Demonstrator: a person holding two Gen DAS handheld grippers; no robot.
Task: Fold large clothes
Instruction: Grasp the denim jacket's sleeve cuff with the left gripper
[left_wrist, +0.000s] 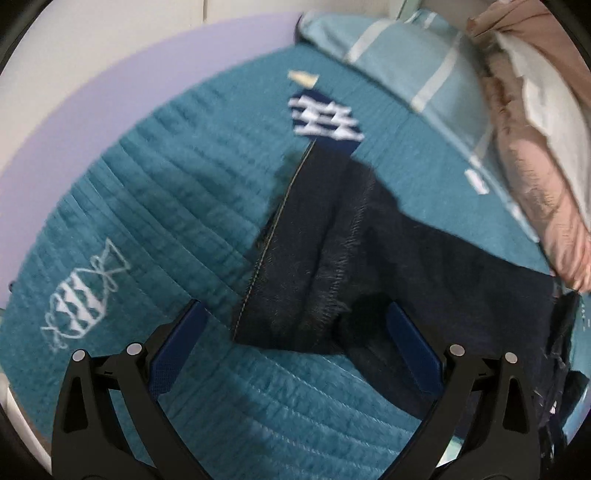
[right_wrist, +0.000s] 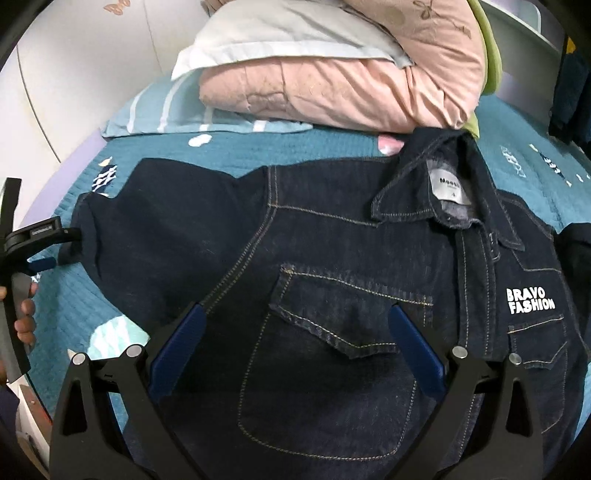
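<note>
A dark denim jacket (right_wrist: 332, 295) lies front up on a teal quilted bedspread (right_wrist: 74, 306), collar and white label toward the pillows. Its left sleeve (left_wrist: 314, 240) stretches across the bedspread (left_wrist: 147, 206) in the left wrist view. My left gripper (left_wrist: 295, 314) is open, its jaws either side of the sleeve's cuff end, just above it. It also shows at the left edge of the right wrist view (right_wrist: 48, 254), by the cuff. My right gripper (right_wrist: 295, 314) is open and hovers over the jacket's chest pocket (right_wrist: 351, 314).
A folded pink duvet (right_wrist: 351, 88) and white pillow (right_wrist: 277, 37) are stacked at the bed's head on a light blue striped pillow (right_wrist: 177, 114). A lilac bed edge (left_wrist: 110, 92) and white wall run along the left. Dark clothes (right_wrist: 570, 92) hang at the right.
</note>
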